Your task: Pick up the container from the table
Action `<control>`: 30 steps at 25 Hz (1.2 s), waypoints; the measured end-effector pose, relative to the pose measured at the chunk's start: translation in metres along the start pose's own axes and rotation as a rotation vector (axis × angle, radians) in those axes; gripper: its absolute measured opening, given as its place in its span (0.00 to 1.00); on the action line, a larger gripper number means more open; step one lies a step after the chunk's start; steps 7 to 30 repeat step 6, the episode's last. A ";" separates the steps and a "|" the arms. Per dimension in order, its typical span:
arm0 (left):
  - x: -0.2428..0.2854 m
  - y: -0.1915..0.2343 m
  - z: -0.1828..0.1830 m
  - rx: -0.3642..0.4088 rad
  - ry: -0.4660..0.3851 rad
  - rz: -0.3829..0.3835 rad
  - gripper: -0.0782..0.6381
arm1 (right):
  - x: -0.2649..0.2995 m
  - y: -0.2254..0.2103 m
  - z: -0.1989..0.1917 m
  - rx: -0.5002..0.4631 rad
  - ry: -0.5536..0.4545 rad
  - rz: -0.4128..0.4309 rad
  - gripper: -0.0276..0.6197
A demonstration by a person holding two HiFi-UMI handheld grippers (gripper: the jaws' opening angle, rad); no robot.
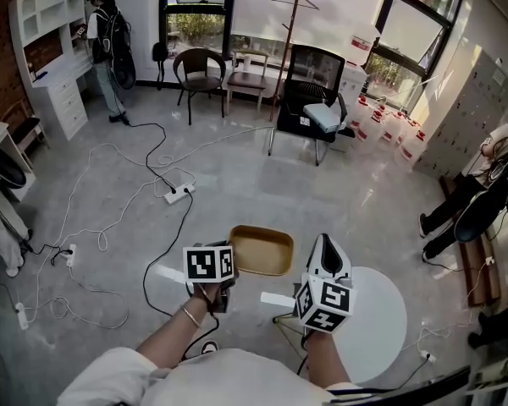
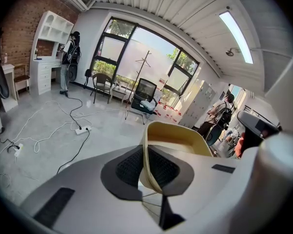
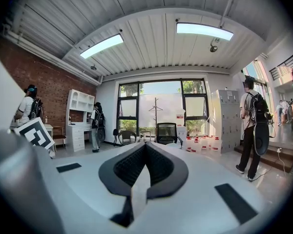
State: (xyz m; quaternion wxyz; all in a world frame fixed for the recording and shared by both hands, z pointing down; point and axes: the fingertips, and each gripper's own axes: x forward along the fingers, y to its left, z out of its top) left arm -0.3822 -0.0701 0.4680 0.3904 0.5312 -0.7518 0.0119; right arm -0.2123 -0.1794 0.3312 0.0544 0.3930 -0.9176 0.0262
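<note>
At the half-hidden rim of the container, left gripper clamps; right gripper jaws clenched empty.

Round white table; floor: cables, pwr strips, chairs.

1. This is an open office or studio workroom. A wide, bare concrete floor spreads ahead of the left gripper.
2. Far ahead and to its left, a white desk with a shelf hutch stands by a brick wall.
3. Ahead of the right gripper, a black office chair, a wooden chair and a coat stand stand before tall windows.
4. Grey lockers line the wall to that gripper's right.
5. A power strip and cables lie on the floor, and strip lights hang overhead.
</note>
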 end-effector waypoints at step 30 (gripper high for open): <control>-0.002 0.001 -0.002 -0.001 0.001 0.003 0.16 | -0.003 0.001 0.000 -0.001 -0.001 -0.001 0.08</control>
